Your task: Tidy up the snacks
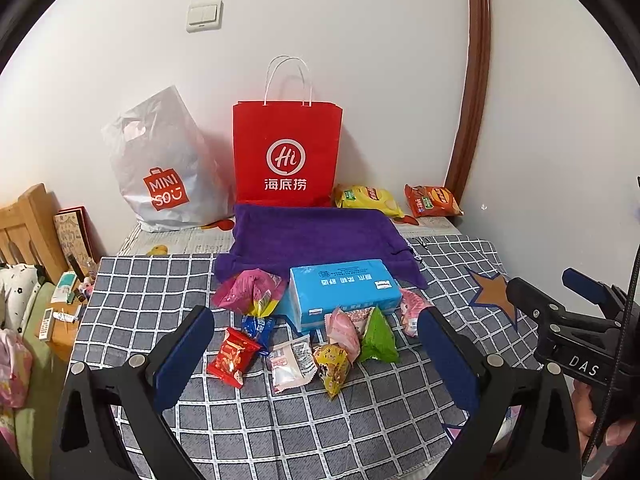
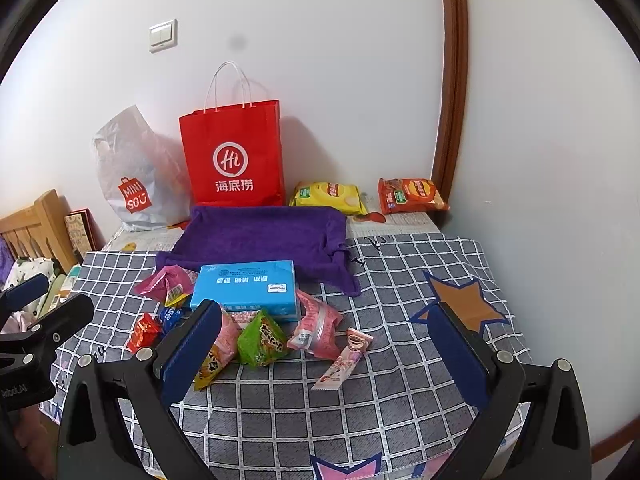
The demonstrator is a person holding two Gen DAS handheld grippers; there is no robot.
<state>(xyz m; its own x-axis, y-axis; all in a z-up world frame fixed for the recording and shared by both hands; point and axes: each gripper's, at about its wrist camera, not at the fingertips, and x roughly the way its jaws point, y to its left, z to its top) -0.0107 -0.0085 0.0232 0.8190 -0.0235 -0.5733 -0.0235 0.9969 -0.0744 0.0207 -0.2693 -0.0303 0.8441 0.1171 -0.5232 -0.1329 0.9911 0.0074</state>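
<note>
Several small snack packets lie loose on the checked cloth: a red one point(image 1: 232, 358), a white one point(image 1: 290, 364), a yellow one point(image 1: 332, 366) and a green one point(image 1: 378, 338). Behind them sit a blue tissue box point(image 1: 344, 294) and a magenta bag point(image 1: 244, 288). My left gripper point(image 1: 316, 354) hovers open just in front of this pile, holding nothing. My right gripper point(image 2: 326, 348) is open and empty too, with the green packet point(image 2: 262, 340), a pink packet point(image 2: 316, 328) and a pink candy strip point(image 2: 344, 360) ahead of it.
A purple towel point(image 1: 312, 236) lies behind the box. A red paper bag point(image 1: 286, 152) and a grey plastic bag point(image 1: 164, 172) stand against the wall. Yellow point(image 2: 328, 196) and orange point(image 2: 410, 194) chip bags lie at the back right. A wooden bed frame point(image 1: 24, 220) stands to the left.
</note>
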